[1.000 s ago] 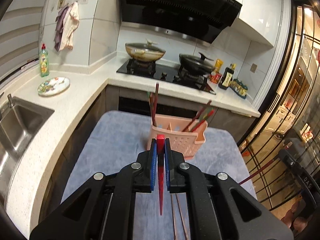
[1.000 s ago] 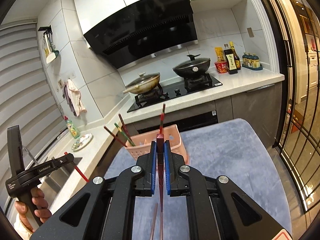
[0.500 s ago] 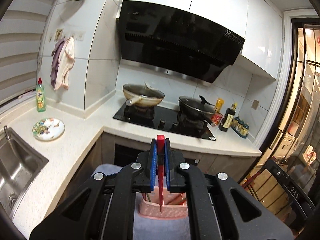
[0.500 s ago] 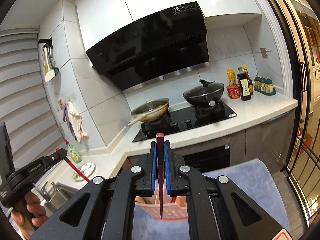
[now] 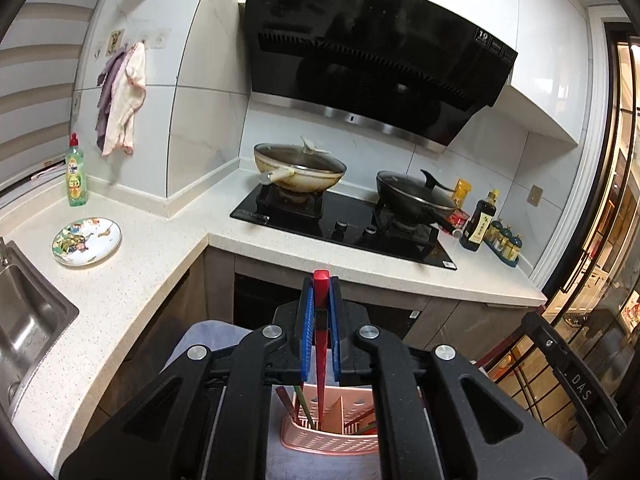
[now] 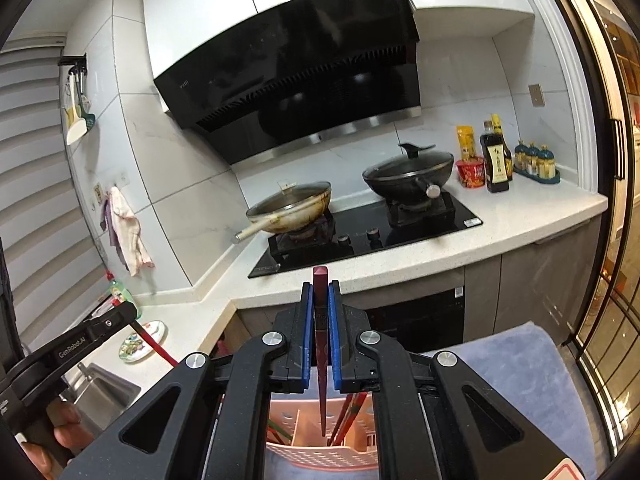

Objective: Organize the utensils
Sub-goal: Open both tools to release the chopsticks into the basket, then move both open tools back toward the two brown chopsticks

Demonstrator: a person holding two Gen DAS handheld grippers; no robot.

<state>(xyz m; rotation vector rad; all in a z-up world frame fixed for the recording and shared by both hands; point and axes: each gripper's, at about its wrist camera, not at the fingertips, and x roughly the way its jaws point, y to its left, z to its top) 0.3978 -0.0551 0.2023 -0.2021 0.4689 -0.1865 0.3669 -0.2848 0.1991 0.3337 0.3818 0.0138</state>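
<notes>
left gripper (image 5: 319, 304): blue-padded fingers (image 5: 303, 328) closed to a narrow gap, clamping a thin red chopstick (image 5: 320, 344) that stands upright between them, top end just above the fingertips, lower end pointing down. black linkage arms spread symmetrically below. right gripper (image 6: 320, 304): same pose, fingers (image 6: 306, 328) pressed on a dark red chopstick (image 6: 321, 344), also upright. in the right wrist view the left gripper shows at lower left, gripped by the person's left hand (image 6: 60, 436), fingers wrapped round its handle.

Pink perforated holder (image 5: 328, 438); red chopstick (image 5: 320, 344); maroon chopstick (image 6: 321, 344).
</notes>
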